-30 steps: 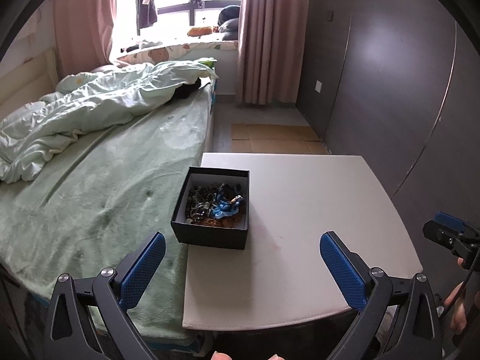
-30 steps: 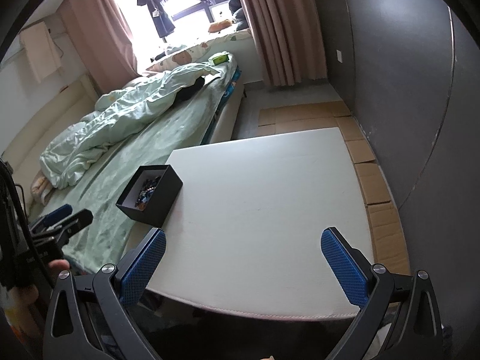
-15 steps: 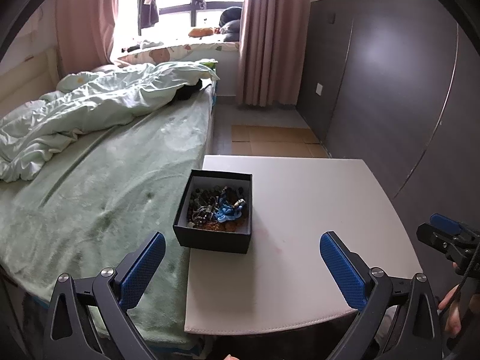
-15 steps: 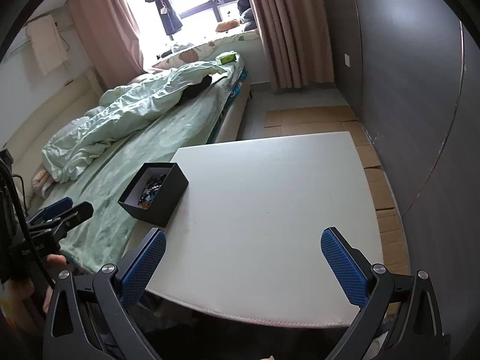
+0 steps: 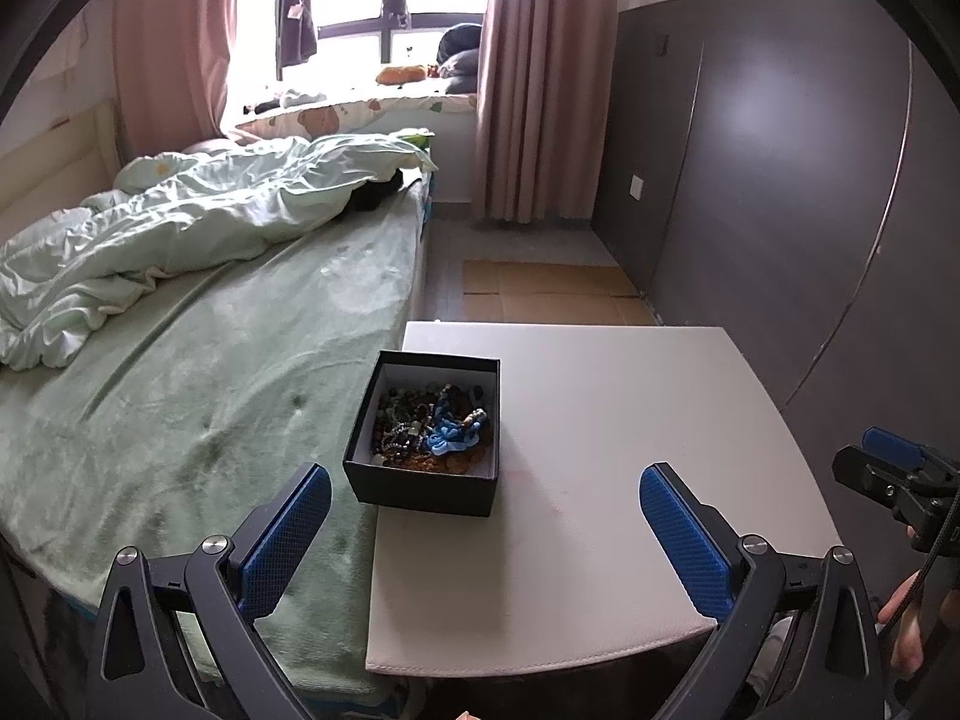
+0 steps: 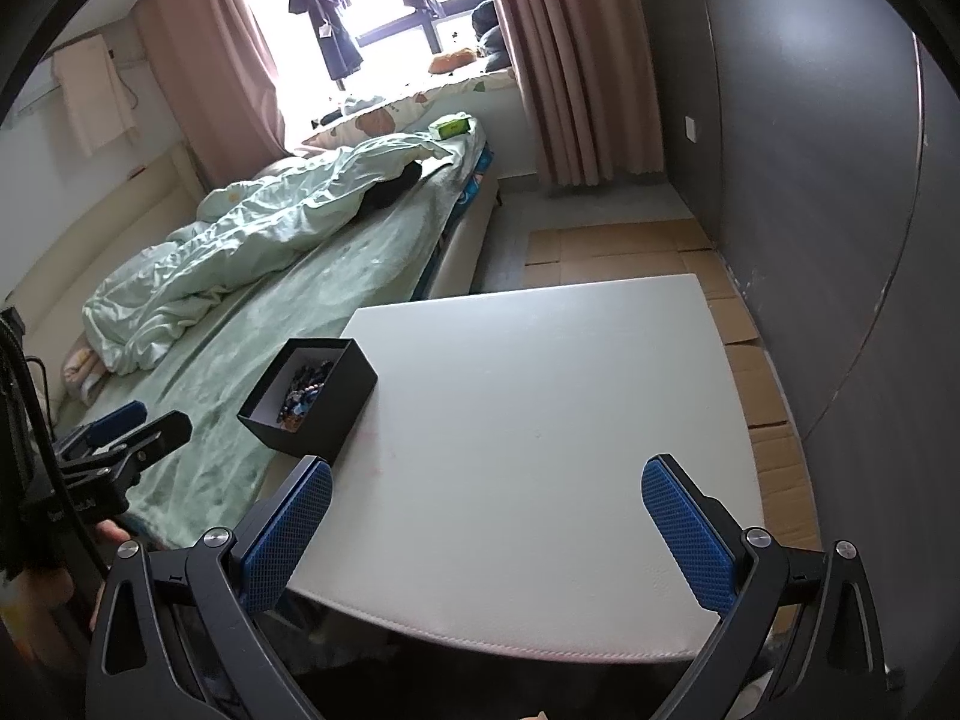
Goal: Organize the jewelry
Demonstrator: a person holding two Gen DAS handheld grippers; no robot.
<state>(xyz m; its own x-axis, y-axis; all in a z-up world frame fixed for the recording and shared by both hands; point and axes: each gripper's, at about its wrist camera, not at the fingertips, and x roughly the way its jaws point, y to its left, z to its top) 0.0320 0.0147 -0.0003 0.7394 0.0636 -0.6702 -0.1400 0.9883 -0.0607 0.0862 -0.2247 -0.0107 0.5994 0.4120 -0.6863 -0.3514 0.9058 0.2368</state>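
A black open box (image 5: 423, 486) with a white lining stands at the left edge of the white table (image 5: 630, 438). It holds a tangle of jewelry (image 5: 432, 429): dark bead strings and a blue piece. The box also shows in the right wrist view (image 6: 324, 405). My left gripper (image 5: 483, 531) is open and empty, hovering short of the box above the table's near edge. My right gripper (image 6: 486, 531) is open and empty above the near edge of the table (image 6: 540, 408), to the right of the box.
A bed (image 5: 210, 390) with a green sheet and a rumpled pale duvet (image 5: 180, 222) runs along the table's left side. A dark grey wall (image 5: 810, 210) stands to the right. Cardboard sheets (image 6: 630, 246) lie on the floor beyond the table.
Both views have pulled back and tilted up slightly, so the box and table sit a little lower and farther. Both grippers stay open.
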